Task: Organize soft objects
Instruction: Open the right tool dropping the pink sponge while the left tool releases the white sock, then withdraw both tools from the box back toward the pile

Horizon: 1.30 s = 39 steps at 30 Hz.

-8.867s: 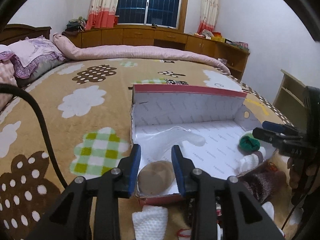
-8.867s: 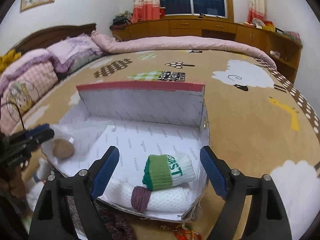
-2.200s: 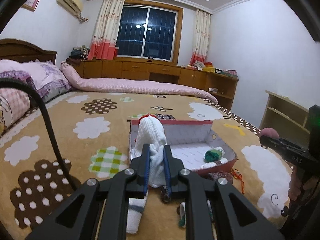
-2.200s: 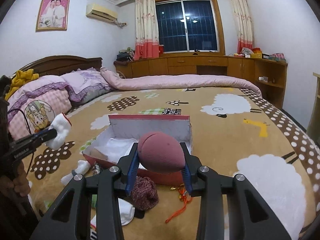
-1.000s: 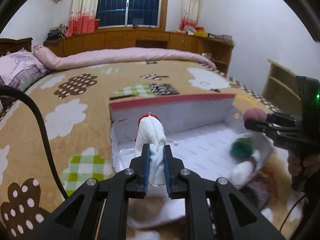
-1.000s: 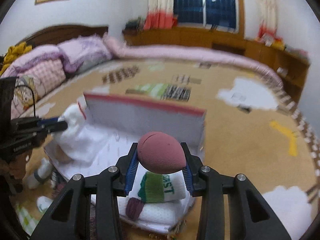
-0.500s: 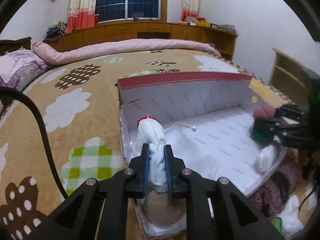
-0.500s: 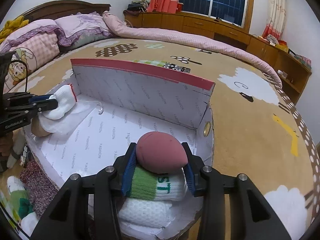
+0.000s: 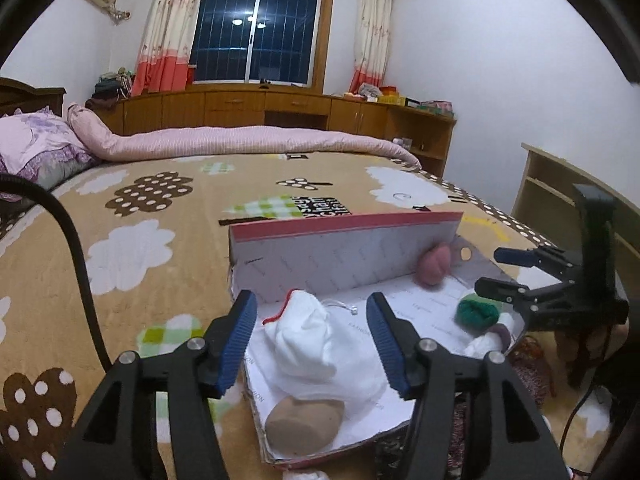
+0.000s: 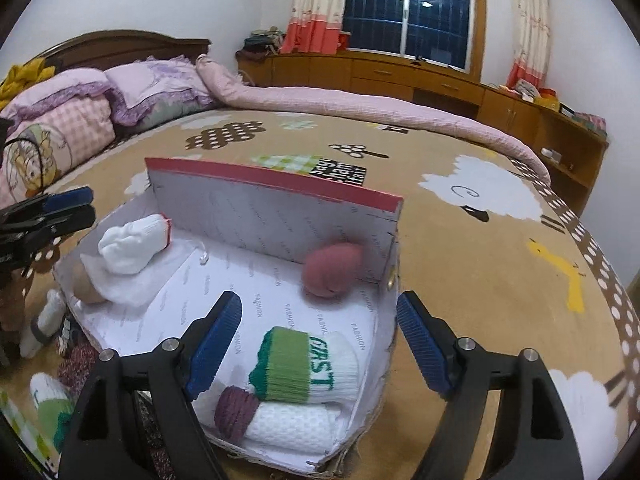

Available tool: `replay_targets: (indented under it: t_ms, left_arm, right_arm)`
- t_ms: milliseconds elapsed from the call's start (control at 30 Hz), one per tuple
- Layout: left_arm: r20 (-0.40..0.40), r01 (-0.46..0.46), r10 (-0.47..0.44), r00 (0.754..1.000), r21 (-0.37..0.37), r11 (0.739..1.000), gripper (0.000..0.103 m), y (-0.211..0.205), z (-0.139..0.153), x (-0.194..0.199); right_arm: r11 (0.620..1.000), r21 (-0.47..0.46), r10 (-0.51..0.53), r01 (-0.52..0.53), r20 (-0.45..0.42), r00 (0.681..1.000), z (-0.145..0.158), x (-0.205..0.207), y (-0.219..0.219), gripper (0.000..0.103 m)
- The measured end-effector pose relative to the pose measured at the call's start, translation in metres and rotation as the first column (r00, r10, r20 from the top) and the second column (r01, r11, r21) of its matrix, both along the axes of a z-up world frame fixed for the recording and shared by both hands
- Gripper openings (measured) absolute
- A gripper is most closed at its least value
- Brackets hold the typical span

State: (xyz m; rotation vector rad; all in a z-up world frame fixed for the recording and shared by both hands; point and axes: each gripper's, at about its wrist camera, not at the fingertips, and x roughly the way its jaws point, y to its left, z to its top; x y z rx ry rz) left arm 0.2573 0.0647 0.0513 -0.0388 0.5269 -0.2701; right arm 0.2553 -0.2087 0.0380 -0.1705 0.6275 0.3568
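Observation:
A shallow cardboard box (image 9: pixel 344 222) (image 10: pixel 276 178) with a red rim lies on the bed. In it lie a white sock roll (image 9: pixel 308 336) (image 10: pixel 132 244) on a white bag, a tan ball (image 9: pixel 304 420), a pink ball (image 9: pixel 434 264) (image 10: pixel 332 270) by the back wall, a green-and-white rolled sock (image 10: pixel 308 364) and a white one with a purple cuff (image 10: pixel 280 420). My left gripper (image 9: pixel 310 344) is open over the white sock roll. My right gripper (image 10: pixel 320 344) is open above the green-and-white sock, with the pink ball beyond it.
Loose socks (image 10: pixel 44 320) and a dark knitted piece (image 9: pixel 532 372) lie on the brown patterned blanket (image 9: pixel 132 240) around the box's near side. Pillows (image 10: pixel 100 100) sit at the headboard. A wooden shelf (image 9: pixel 560 192) stands right of the bed.
Both grippers have opened. The white sock roll dropped from the left gripper into the box's left end. The pink ball left the right gripper and lies by the back wall.

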Motion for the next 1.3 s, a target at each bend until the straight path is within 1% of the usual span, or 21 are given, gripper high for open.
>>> replay_targets:
  t_ms: [67,200,300,367,400,433,500,567,633,700,733,767,867,967,1033,1167,1300]
  left_arm:
    - [0.011,0.002,-0.002,1.000,0.002,1.000,0.060,-0.001,0.002,-0.002]
    - [0.001,-0.018,0.018,1.000,0.008,1.000,0.060,0.000,0.002,-0.008]
    - [-0.015,-0.036,0.036,0.999,0.010,0.999,0.060,0.004,0.002,-0.021]
    - [-0.027,-0.080,0.081,0.996,0.056,0.995,0.060,0.009,0.003,-0.040]
    - [-0.026,-0.100,0.101,0.995,0.055,0.993,0.060,0.013,0.003,-0.047]
    - [-0.032,-0.122,0.123,0.992,0.031,0.992,0.060,0.020,0.002,-0.062]
    - [-0.060,-0.133,0.132,0.989,-0.006,0.991,0.060,0.027,-0.002,-0.084]
    - [-0.060,-0.129,0.128,0.990,-0.013,0.992,0.060,0.027,-0.005,-0.104]
    - [-0.047,-0.104,0.103,0.994,-0.017,0.994,0.060,0.022,-0.008,-0.123]
    - [-0.047,-0.087,0.086,0.995,-0.037,0.995,0.060,0.018,-0.010,-0.139]
    - [-0.042,-0.080,0.078,0.996,-0.059,0.995,0.060,0.017,-0.011,-0.149]
    - [-0.038,-0.072,0.069,0.997,-0.081,0.994,0.060,0.016,-0.012,-0.160]
    - [-0.020,-0.079,0.077,0.997,-0.104,0.991,0.060,0.013,-0.014,-0.188]
    - [-0.027,-0.100,0.098,0.995,-0.123,0.987,0.060,0.015,-0.014,-0.203]
    - [-0.032,-0.116,0.113,0.993,-0.140,0.983,0.060,0.019,-0.013,-0.210]
    - [-0.023,-0.131,0.129,0.991,-0.168,0.977,0.060,0.022,-0.009,-0.222]
    - [-0.024,-0.116,0.113,0.993,-0.176,0.978,0.060,0.019,-0.008,-0.234]
  right_arm:
    - [1.000,0.016,-0.013,0.013,-0.006,1.000,0.001,0.000,-0.002,0.082]
    - [0.998,0.041,-0.051,0.052,-0.024,0.998,0.000,-0.009,-0.008,0.082]
    - [0.995,0.049,-0.081,0.083,-0.036,0.996,0.000,-0.028,-0.014,0.082]
    - [0.995,0.051,-0.088,0.089,-0.028,0.996,0.004,-0.051,-0.017,0.082]
    - [0.995,0.056,-0.085,0.086,-0.015,0.996,0.006,-0.059,-0.019,0.082]
    - [0.994,0.062,-0.089,0.088,0.009,0.996,0.010,-0.073,-0.021,0.082]
    - [0.992,0.085,-0.097,0.093,0.034,0.995,0.012,-0.094,-0.025,0.082]
    - [0.987,0.136,-0.091,0.086,0.031,0.995,0.008,-0.121,-0.030,0.082]
    - [0.985,0.151,-0.083,0.079,0.022,0.996,0.001,-0.139,-0.031,0.082]
    - [0.986,0.141,-0.088,0.084,0.019,0.996,-0.006,-0.153,-0.031,0.082]
    - [0.985,0.147,-0.090,0.085,0.021,0.996,-0.008,-0.158,-0.031,0.082]
    - [0.984,0.157,-0.089,0.084,0.023,0.996,-0.009,-0.162,-0.032,0.082]
    - [0.973,0.217,-0.096,0.081,0.056,0.994,-0.003,-0.177,-0.040,0.082]
    - [0.958,0.272,-0.117,0.092,0.077,0.990,0.001,-0.193,-0.049,0.082]
    - [0.947,0.303,-0.132,0.104,0.074,0.989,0.001,-0.205,-0.053,0.082]
    - [0.940,0.326,-0.138,0.105,0.080,0.987,0.002,-0.221,-0.056,0.082]
    - [0.938,0.334,-0.129,0.089,0.099,0.987,0.004,-0.231,-0.056,0.082]
